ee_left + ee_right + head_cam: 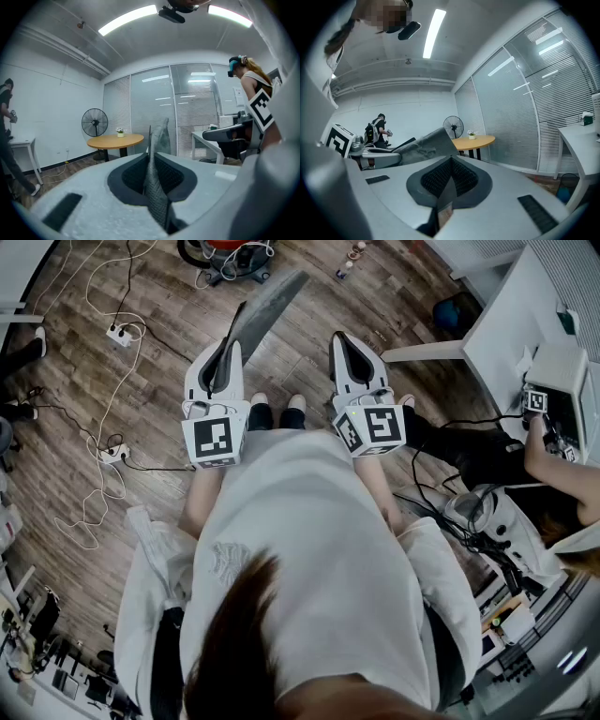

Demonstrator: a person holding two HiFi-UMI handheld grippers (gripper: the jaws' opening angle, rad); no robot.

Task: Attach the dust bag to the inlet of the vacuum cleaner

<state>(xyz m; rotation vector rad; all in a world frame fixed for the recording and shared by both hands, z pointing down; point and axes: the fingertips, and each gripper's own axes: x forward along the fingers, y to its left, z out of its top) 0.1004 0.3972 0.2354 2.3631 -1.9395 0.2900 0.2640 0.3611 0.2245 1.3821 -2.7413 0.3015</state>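
The grey fabric dust bag sticks out forward and to the right from my left gripper, which is shut on its near end. In the left gripper view the mesh-textured bag is pinched between the dark pads and rises upright past the jaws. My right gripper is held level beside it, about a hand's width to the right, shut with nothing between its jaws. In the right gripper view the bag shows at the left, above the left gripper. The red-topped vacuum cleaner stands on the floor far ahead.
White cables and a power strip lie on the wooden floor at the left. A white desk and a seated person are at the right. A round wooden table and a standing fan are by the glass wall.
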